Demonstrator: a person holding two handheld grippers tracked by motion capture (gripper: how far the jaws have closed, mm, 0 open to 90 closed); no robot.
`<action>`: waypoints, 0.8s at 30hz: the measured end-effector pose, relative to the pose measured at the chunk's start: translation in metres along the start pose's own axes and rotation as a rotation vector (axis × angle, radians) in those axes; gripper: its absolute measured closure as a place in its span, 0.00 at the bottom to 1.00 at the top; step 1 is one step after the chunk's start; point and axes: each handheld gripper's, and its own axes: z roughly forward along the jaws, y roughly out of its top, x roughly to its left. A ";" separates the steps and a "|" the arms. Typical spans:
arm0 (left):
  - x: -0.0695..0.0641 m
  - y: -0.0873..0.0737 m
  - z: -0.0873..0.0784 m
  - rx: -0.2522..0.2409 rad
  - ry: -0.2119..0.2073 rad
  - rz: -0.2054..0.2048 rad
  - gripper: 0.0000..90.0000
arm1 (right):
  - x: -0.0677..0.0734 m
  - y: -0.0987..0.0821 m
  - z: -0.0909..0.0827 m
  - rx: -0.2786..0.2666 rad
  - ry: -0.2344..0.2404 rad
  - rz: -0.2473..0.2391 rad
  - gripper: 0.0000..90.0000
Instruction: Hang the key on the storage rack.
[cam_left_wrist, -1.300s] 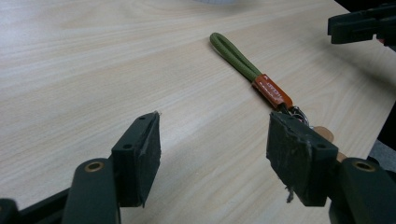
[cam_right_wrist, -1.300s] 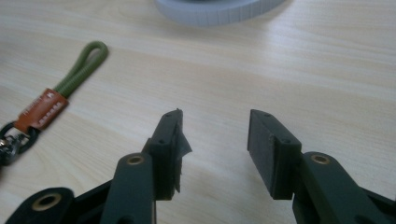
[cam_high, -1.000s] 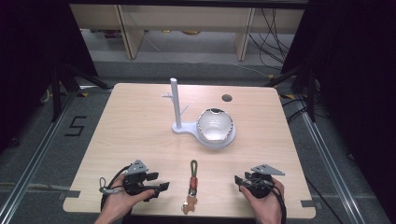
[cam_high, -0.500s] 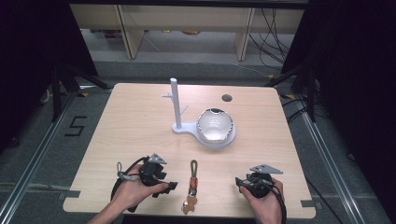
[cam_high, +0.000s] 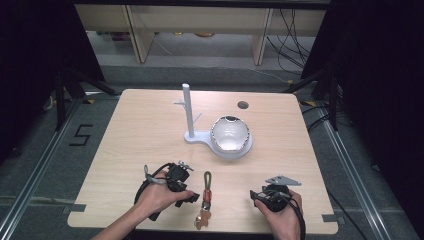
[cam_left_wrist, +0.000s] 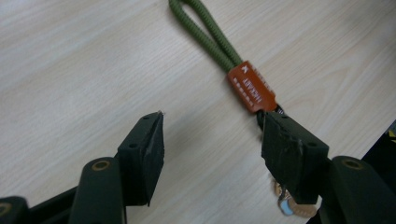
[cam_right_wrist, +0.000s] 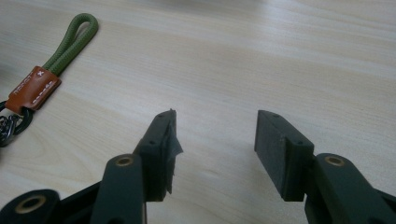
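A keychain (cam_high: 205, 196) lies on the wooden table (cam_high: 135, 130) near its front edge, with a green cord loop (cam_left_wrist: 205, 32), an orange leather tab (cam_left_wrist: 252, 88) and a small charm at its near end. My left gripper (cam_high: 193, 196) is just left of it, low over the table. In the left gripper view its jaws (cam_left_wrist: 212, 126) are open; they have just been closing a little, with bare wood between them and the keychain's ring behind the right-hand jaw. My right gripper (cam_high: 257, 195) rests open (cam_right_wrist: 215, 126) to the right, the keychain's tab (cam_right_wrist: 35, 88) off to its left.
A white stand with an upright post (cam_high: 188, 110) and a pale bowl (cam_high: 230, 134) on its base sits mid-table. A round hole (cam_high: 243, 105) lies near the far edge. Dark floor and cables surround the table.
My left gripper has moved right across the table, up beside the keychain. The right gripper, the keychain and the stand have stayed where they were.
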 end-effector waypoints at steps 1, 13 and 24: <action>-0.003 0.004 0.001 0.002 -0.005 -0.006 0.43 | -0.001 0.000 0.000 0.001 -0.001 -0.020 0.55; -0.025 0.027 0.026 0.074 -0.020 -0.031 0.42 | -0.001 -0.001 -0.001 0.015 0.007 0.017 0.54; -0.031 0.035 0.038 0.143 0.042 -0.006 0.44 | -0.002 -0.001 0.001 0.016 0.041 0.001 0.54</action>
